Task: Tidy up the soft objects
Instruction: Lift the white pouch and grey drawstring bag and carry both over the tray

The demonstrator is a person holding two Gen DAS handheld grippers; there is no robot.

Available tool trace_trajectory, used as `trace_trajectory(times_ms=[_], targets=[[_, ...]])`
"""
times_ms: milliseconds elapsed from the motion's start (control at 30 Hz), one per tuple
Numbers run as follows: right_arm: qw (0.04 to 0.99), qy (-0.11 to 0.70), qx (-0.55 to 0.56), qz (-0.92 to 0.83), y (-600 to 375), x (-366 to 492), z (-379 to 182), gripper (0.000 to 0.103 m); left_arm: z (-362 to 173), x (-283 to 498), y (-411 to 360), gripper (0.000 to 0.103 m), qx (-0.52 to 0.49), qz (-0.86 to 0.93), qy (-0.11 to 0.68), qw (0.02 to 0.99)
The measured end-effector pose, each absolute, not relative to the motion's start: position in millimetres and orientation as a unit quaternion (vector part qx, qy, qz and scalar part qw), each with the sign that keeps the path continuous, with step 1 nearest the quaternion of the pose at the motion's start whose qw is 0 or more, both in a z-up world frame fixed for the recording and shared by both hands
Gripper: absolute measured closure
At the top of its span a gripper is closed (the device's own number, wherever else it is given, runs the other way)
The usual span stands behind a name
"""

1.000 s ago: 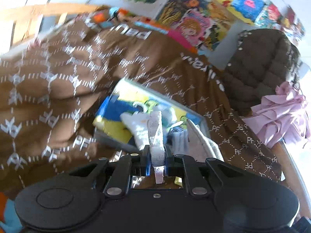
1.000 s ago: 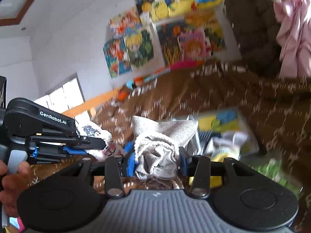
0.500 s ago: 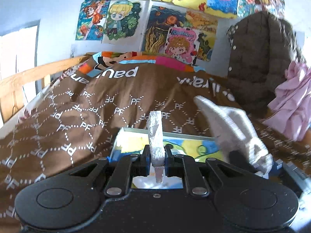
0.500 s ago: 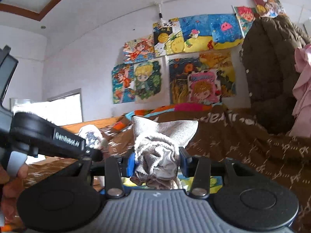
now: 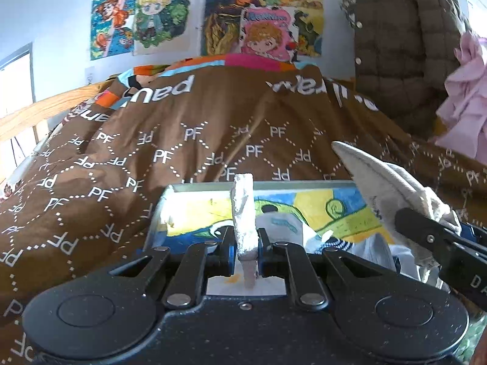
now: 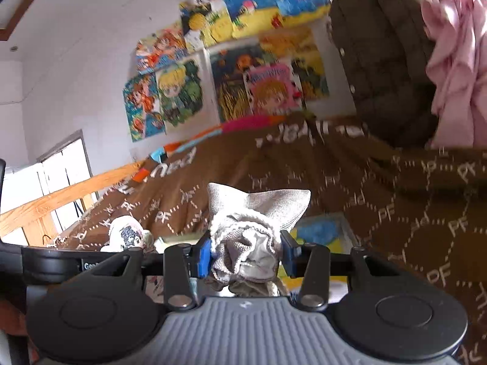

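My left gripper is shut on a thin white sock that stands up between its fingers. My right gripper is shut on a bunched grey sock; the same grey sock and the right gripper's black fingers show at the right of the left wrist view. Just beyond both grippers lies an open box with a blue and yellow cartoon print, holding several socks. In the right wrist view the left gripper's fingers hold the white printed sock.
A brown bedspread with white PF lettering covers the bed around the box. A wooden rail runs along the left. A brown quilted jacket and pink cloth hang at the right. Cartoon posters cover the wall.
Both grippers tilted up from looking down into the box, then lowered a little toward it. The right gripper with the grey sock came in beside the left. Both grips held.
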State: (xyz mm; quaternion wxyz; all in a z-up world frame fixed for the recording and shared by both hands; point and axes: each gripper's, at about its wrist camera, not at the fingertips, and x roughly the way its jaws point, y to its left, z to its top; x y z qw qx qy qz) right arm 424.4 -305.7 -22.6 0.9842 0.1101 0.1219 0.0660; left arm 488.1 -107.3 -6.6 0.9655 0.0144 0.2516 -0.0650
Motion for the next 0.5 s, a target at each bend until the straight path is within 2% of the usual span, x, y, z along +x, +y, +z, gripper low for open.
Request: trace_trajectory(times_ms=[500], targets=[[0.975,0.162,0.132,0.074,-313,437,-31,0.052,-30,489,-135,0.085,0.055,-0.077,0.249,0.964]])
